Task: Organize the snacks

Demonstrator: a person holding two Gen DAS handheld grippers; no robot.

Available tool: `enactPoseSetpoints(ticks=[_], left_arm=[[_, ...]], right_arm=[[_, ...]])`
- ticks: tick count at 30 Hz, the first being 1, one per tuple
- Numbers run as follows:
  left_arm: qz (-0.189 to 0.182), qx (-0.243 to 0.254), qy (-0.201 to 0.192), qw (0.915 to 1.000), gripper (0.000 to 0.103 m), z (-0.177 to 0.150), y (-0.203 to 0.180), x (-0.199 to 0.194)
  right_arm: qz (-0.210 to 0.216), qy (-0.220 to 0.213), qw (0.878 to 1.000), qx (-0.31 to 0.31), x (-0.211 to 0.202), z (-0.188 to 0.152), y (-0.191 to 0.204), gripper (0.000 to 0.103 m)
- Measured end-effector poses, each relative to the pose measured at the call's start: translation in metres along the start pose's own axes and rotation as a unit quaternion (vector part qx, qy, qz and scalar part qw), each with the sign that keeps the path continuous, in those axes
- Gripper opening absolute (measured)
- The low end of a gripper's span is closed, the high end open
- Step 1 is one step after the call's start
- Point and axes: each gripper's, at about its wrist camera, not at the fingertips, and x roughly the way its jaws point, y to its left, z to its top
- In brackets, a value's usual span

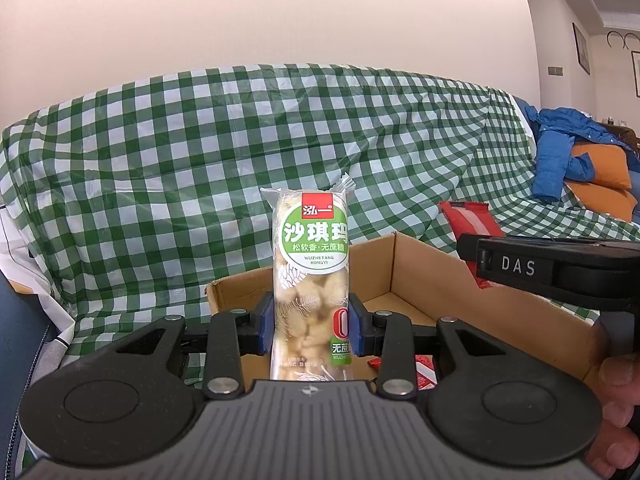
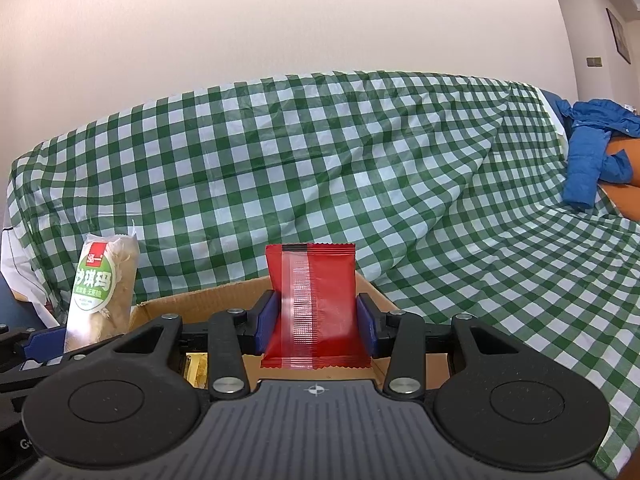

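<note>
The left gripper [image 1: 311, 326] stood partly closed, its blue pads [image 1: 265, 322] pressed against both sides of a clear sachima packet [image 1: 310, 280] with a green round label, which it held upright. The right gripper [image 2: 316, 326] was likewise partly closed, clamping a red snack packet [image 2: 314, 304] upright between its pads, the back seam of the wrapper facing the camera.

Both packets hung above an open cardboard box [image 1: 440, 280] that sat on a sofa draped in a green-and-white checked cloth [image 1: 200, 152]. From the left wrist view, the right gripper's black body marked "DAS" reached in from the right edge, with its red packet peeking out behind it and part of the person's hand [image 1: 616, 408] cut off at the frame's border. From the right wrist view, the sachima packet showed at the far left with only a sliver of the left gripper's blue pad below it.

Inside the box I could make out little: some small red wrappers [image 1: 420, 372] lay on its floor beneath the left gripper, and something yellowish [image 2: 196, 370] showed under the right gripper's linkage, too hidden to name. The bottoms of both held packets ran down behind the gripper bodies. A blue jacket [image 1: 560, 148] and an orange cushion [image 1: 600, 168] lay at the sofa's far right.
</note>
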Motion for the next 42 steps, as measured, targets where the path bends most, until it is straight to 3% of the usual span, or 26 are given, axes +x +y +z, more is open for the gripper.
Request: enactPoseSetpoints(ticks=[42], left_arm=[[0.002,0.003,0.002,1.0000,0.039,0.0007,-0.0013,0.0012]], right_arm=[[0.008,-0.019,1.000,0.008,-0.0073,0.0081,-0.0007,0.045]])
